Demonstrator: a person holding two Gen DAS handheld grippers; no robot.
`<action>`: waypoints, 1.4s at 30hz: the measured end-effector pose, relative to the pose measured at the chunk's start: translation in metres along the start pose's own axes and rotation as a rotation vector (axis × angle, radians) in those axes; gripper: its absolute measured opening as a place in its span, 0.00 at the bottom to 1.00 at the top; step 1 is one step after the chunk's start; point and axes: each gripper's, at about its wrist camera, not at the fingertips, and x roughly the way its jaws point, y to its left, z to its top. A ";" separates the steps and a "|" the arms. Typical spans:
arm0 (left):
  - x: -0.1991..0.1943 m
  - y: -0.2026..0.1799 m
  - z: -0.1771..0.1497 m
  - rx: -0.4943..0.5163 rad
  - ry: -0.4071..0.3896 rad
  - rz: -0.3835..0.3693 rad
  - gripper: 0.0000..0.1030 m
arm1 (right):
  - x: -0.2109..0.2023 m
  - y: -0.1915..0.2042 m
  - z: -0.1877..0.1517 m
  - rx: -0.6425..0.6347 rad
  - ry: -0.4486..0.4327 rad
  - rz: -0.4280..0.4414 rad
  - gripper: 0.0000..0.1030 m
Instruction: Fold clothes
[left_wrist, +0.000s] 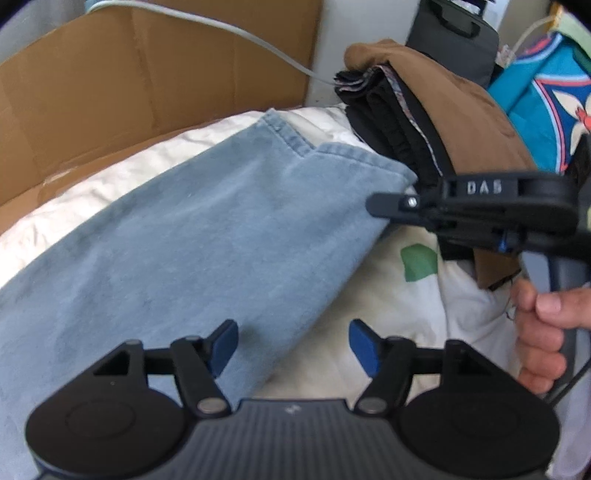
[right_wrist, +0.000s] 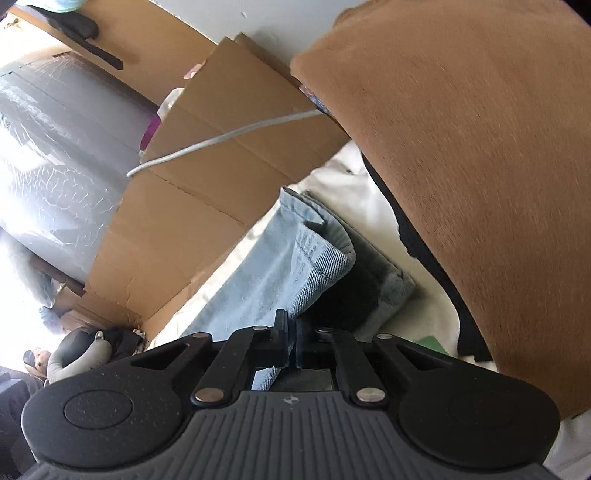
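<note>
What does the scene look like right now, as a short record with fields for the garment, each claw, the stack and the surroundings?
garment: light blue jeans lying flat on a white bedsheet
left claw: open, hovering over the jeans' near edge, holding nothing
right claw: shut on the jeans' hem corner, lifting a fold of denim
stack: brown garment on top of dark folded clothes, beside the jeans
surroundings: cardboard box behind the bed, with a grey cable across it
</note>
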 end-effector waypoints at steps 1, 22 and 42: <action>0.003 -0.003 0.001 0.012 -0.002 0.003 0.67 | 0.000 0.001 0.002 -0.003 -0.003 -0.001 0.02; 0.004 0.004 0.026 0.151 -0.038 0.036 0.05 | -0.033 -0.022 0.006 -0.012 -0.054 -0.019 0.08; 0.005 0.000 0.050 0.178 -0.033 -0.064 0.03 | 0.027 0.007 -0.029 -0.343 0.117 -0.127 0.08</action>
